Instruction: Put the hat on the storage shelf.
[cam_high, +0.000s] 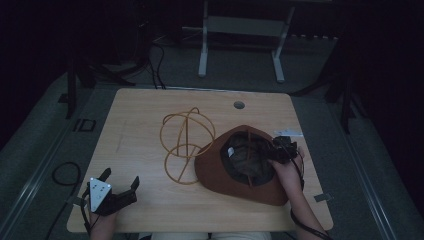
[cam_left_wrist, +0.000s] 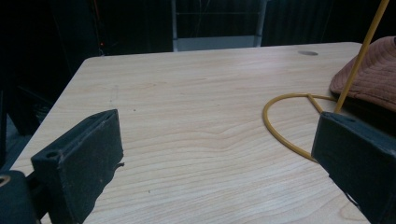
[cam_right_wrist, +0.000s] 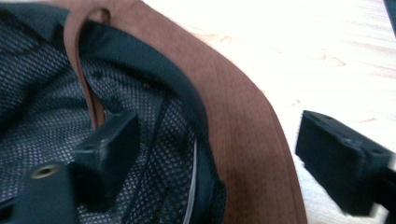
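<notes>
At the right tool: wide open, gripping nothing yet. One jaw down inside the hat, over the dark net lining, the other jaw outside, over the bare surface. Brown brim right in between the two jaws, not squeezed. Probably set like that so as to pinch the brim and lift the hat by its edge.

Upside down on the surface, that hat, open side up, under and in front of the right tool. Easy to reach into that way.

Close by the inner jaw: a thin brown strap hanging down into the hat. Could get caught in the pinch along with the brim, so best to watch it.

On the far side of the hat from the right tool: a yellow wire frame, made of rings, touching the hat's edge. Looks like a stand for the hat. Might roll or tip if bumped.

At the left tool: wide open too, gripping nothing, low over the near corner of the surface, well apart from the hat. Just bare wood between its jaws, with the frame's lowest ring ahead of it and a bit of brim beyond. Looks to be waiting for its turn.

Farther off, past the frame: a small round hole in the surface. Beyond that, on the dark floor, a white stand. Nothing there in the way.
</notes>
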